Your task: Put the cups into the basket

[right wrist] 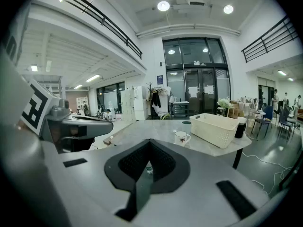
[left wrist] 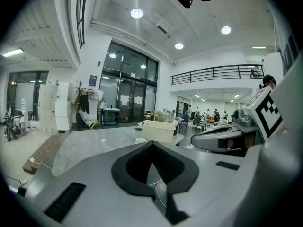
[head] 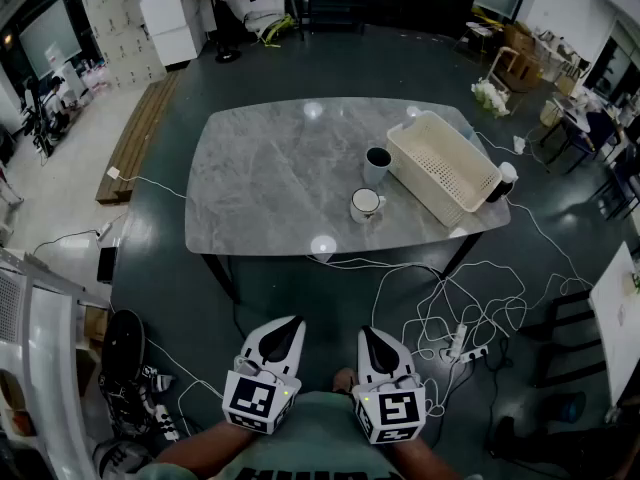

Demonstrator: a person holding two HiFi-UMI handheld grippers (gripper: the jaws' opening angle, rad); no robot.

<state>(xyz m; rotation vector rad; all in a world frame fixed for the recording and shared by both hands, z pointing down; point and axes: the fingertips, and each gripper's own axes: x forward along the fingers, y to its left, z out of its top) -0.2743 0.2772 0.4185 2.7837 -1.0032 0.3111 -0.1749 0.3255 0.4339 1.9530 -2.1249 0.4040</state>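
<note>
Two cups stand on the grey marble table (head: 262,173): a white mug (head: 366,205) with a handle, and behind it a taller grey cup (head: 378,163) with a dark inside. Just to their right, a cream slatted basket (head: 444,165) stands empty. Both grippers hover well short of the table, over the floor near my body. My left gripper (head: 289,323) is shut and holds nothing. My right gripper (head: 369,333) is likewise shut and empty. The right gripper view shows the mug (right wrist: 181,137), the tall cup (right wrist: 187,126) and the basket (right wrist: 215,128) ahead of the shut right gripper (right wrist: 150,144).
A dark bottle with a white top (head: 503,182) stands at the table's right edge beside the basket. White cables and a power strip (head: 462,340) lie on the floor under the near right corner. A black round object (head: 124,345) sits at my left.
</note>
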